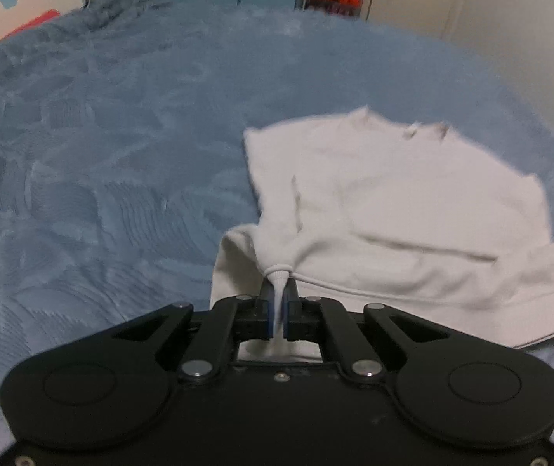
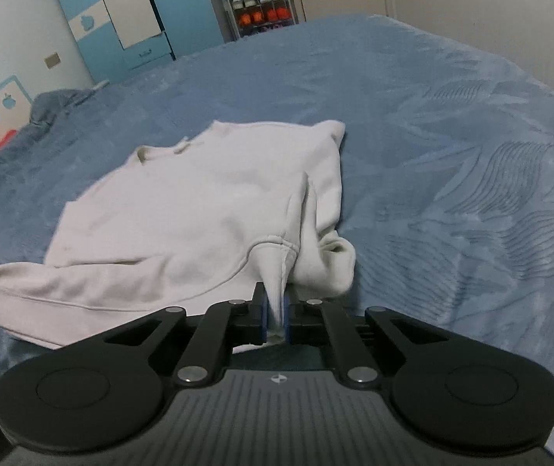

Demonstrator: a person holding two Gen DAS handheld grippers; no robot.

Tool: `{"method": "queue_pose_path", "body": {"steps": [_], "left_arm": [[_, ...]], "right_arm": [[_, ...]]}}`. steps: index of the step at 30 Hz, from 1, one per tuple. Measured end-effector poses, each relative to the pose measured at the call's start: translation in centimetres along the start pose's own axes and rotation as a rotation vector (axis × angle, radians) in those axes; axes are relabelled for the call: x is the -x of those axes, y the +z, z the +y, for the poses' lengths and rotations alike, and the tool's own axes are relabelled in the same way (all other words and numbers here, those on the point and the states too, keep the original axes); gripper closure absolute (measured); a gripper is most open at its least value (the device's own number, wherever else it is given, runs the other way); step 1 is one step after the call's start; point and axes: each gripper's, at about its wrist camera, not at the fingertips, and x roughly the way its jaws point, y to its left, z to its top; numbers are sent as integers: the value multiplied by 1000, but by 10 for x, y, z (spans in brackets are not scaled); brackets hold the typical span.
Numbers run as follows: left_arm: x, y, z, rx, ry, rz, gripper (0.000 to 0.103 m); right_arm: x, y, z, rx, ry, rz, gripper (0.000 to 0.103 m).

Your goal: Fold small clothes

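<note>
In the left wrist view, the left gripper is closed on a pinch of the white sweatshirt, at the hem near its lower left corner, so the fabric is pulled into a small point between the two fingers. The sweatshirt lies on the blue blanket of a bed, to the right of the middle, with its neckline turned to the far side and its hem toward the camera; this view is a little blurred. In the right wrist view, the right gripper is closed in the same way on the other hem corner of the sweatshirt, and the cloth stands up in a narrow fold between the fingers. A sleeve is bunched just beside this corner. Behind the bed stand a blue and white wardrobe and a shelf of shoes.
</note>
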Motion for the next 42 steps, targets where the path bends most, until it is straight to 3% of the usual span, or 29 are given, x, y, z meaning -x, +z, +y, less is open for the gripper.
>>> {"method": "queue_pose_path", "body": {"steps": [3, 8, 12, 17, 26, 27, 28, 29, 30, 31, 35, 36, 39, 42], "left_arm": [[23, -2, -5, -14, 9, -35, 101], [33, -23, -9, -33, 10, 23, 101], [34, -25, -10, -57, 15, 33, 101], [1, 24, -15, -68, -4, -30, 101], [-107, 141, -18, -19, -61, -76, 99], [-116, 149, -16, -12, -60, -90, 93], [-126, 155, -15, -20, -46, -121, 90], [-132, 157, -14, -28, -27, -139, 85], [-139, 159, -12, -34, -3, -142, 71], [-146, 158, -8, -35, 10, -141, 70], [-156, 139, 7, -73, -11, -140, 66], [-158, 133, 10, -90, -10, -143, 64], [-174, 119, 13, -182, -23, -120, 61], [-192, 110, 3, -292, 0, -110, 60]], "right_arm": [[18, -1, 2, 21, -23, -2, 96], [33, -11, 5, 65, -14, 37, 96], [43, -5, 8, 74, 8, -6, 96], [9, 33, 4, -5, 24, -57, 96], [-111, 138, -9, -157, 65, -127, 96], [-123, 143, -10, -156, 53, -146, 93], [-136, 149, -11, -151, 29, -159, 81], [-147, 151, -14, -155, 13, -161, 75], [-155, 152, -18, -158, 5, -156, 60], [-160, 152, -22, -166, 7, -149, 49], [-163, 137, -37, -152, -3, -179, 42], [-163, 132, -38, -122, -31, -181, 37], [-168, 123, -34, 8, -81, -183, 34], [-174, 119, -18, 120, -68, -172, 27]]}}
